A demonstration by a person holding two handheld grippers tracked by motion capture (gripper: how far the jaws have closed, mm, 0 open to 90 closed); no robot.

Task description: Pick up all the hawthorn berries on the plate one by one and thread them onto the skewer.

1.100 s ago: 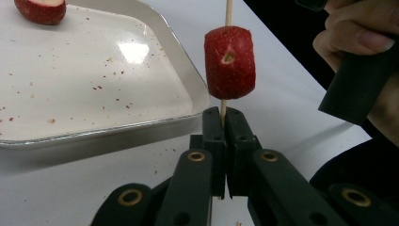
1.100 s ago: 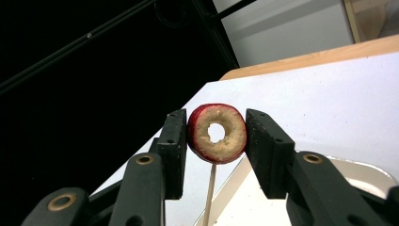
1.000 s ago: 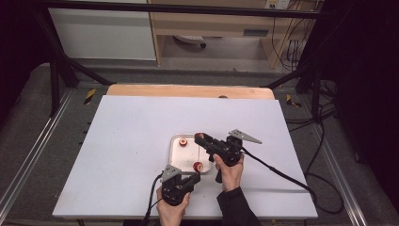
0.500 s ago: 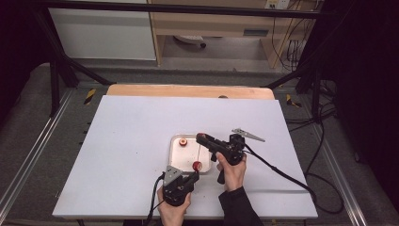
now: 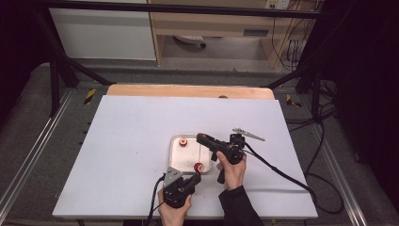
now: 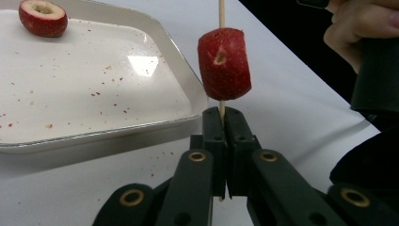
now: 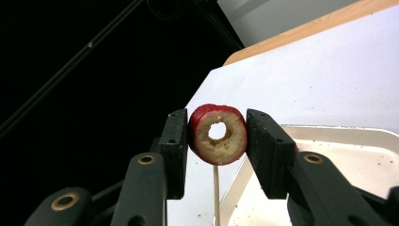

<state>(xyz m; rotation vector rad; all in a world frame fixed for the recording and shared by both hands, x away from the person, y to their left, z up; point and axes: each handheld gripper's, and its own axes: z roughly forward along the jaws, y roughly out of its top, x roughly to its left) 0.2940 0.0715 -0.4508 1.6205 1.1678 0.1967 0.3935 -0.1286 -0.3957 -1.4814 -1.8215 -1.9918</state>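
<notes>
Two claws engaged: left claw [image 6: 221, 123] clenched on skewer [image 6: 221, 12], right claw [image 7: 215, 136] grasping cored fruit piece [image 7: 217, 134]. Keep skewer upright near tray's [image 6: 186, 87] front edge; align core hole, then press straight down.

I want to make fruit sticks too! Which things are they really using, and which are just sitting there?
In use:
- thin wooden skewer, pinched upright by the left claw
- cored red fruit piece already threaded on it
- cored red fruit ring, squeezed in the right claw
- white rimmed tray with another red fruit half

Just sitting there:
- white tabletop
- pale wooden board
</notes>
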